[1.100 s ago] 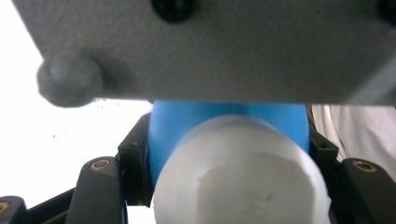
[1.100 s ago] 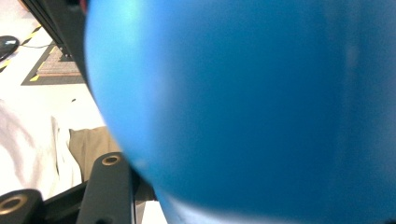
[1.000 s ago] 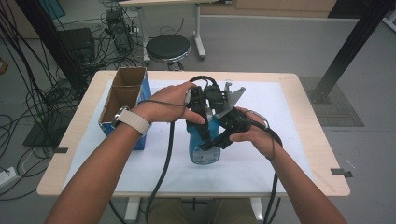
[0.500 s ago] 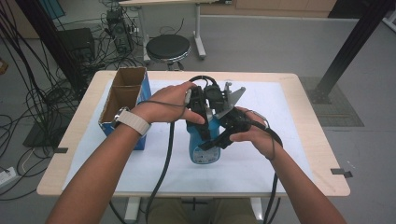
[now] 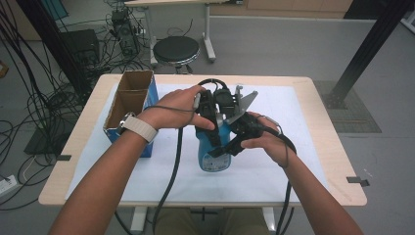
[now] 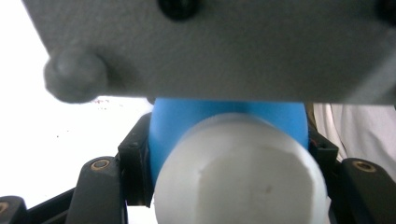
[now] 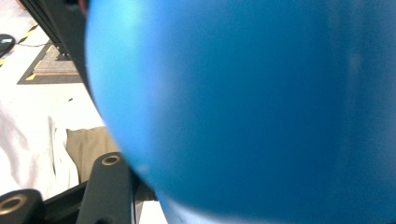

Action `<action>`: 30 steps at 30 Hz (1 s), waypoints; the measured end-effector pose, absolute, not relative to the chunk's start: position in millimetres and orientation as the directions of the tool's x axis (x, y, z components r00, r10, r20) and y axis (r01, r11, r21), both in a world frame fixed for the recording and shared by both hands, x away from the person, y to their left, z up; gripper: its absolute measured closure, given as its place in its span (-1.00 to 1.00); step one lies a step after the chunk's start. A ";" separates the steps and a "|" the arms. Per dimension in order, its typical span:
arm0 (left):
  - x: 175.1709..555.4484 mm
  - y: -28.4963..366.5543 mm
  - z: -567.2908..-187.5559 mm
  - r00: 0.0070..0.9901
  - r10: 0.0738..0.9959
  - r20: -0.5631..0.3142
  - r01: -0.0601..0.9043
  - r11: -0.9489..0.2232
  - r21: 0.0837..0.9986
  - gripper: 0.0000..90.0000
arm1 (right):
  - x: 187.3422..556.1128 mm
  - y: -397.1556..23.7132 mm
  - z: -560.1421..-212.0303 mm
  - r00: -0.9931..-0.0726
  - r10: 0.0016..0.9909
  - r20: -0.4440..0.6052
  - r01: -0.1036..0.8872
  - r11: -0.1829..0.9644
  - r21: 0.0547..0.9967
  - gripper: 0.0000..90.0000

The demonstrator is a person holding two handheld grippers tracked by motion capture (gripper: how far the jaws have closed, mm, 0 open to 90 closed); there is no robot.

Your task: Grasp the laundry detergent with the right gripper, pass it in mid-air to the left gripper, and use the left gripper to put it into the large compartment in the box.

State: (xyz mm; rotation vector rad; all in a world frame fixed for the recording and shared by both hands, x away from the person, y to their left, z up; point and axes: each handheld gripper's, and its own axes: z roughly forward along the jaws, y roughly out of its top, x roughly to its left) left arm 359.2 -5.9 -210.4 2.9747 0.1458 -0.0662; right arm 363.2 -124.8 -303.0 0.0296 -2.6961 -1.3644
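Nothing shifted against the two earlier high views — same hands, same places, same clasp on the blue bottle (image 5: pixel 214 155). Reads as a steady hold, perhaps bracing before a twist of the cap or a lift; no step completed in between.

Bottle upright near the middle of the white-covered worktop (image 5: pixel 274 181), a little to the right of the open cardboard box (image 5: pixel 128 105). Left gripper (image 5: pixel 214 111) clamped on the upper part just under the white cap (image 6: pixel 240 172), black jaws snug against the blue neck on both sides. Right gripper (image 5: pixel 234 142) clenched on the blue body lower down, coming in from the right.

Left forearm angled in from lower left, watch band at the wrist, hand wrapped over its gripper above the bottle. Right hand lower, gripper tilted toward the bottle's flank — cables trailing back off the near edge.
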 end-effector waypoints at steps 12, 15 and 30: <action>359.2 -4.8 -209.6 0.994 0.096 -0.049 0.103 -0.982 0.159 -0.17 | 363.8 -123.6 -302.5 -0.993 -0.078 0.091 0.028 0.590 0.807 -0.05; 359.2 -4.9 -209.7 0.994 0.098 -0.052 0.105 -0.982 0.159 -0.17 | 363.8 -123.6 -302.4 -0.993 -0.080 0.089 0.025 0.590 0.807 -0.05; 356.5 -7.8 -205.1 0.995 0.092 -0.041 0.098 -0.984 0.151 -0.16 | 362.7 -125.5 -300.5 -0.993 -0.087 0.081 0.015 0.579 0.815 -0.06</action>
